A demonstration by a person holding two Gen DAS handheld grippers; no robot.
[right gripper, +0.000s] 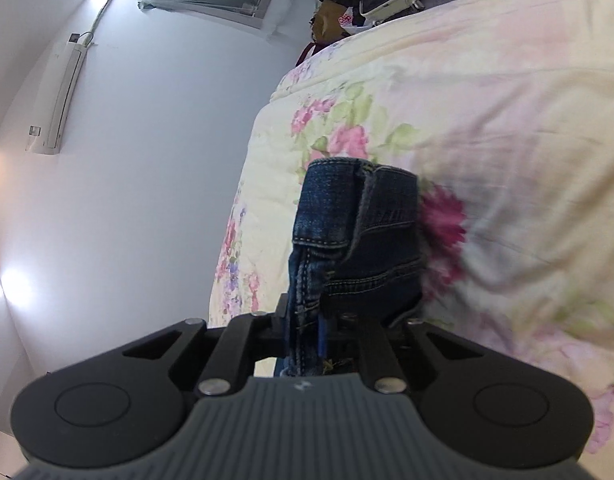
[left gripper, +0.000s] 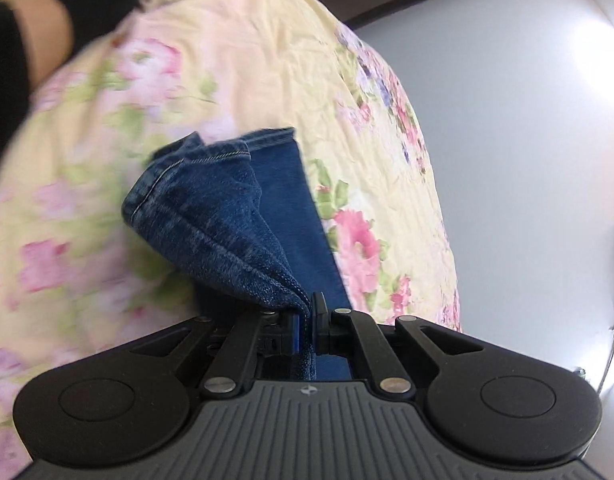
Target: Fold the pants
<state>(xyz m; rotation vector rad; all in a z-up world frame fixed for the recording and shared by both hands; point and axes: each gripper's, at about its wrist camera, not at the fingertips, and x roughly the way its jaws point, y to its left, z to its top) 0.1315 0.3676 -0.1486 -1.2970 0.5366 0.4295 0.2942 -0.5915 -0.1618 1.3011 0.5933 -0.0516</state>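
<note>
The left gripper [left gripper: 305, 316] pinches a fold of the blue denim pants [left gripper: 211, 216], which hang over the floral bed cover [left gripper: 235, 60] near its wall-side edge. The right gripper [right gripper: 311, 328] clamps their stitched waistband [right gripper: 331, 200].

Dark blue denim pants [left gripper: 211, 216], bunched and creased, lifted above the floral bed [left gripper: 235, 60], hemmed leg ends drooping in the left view, stitched waistband [right gripper: 331, 200] upright in the right view
</note>
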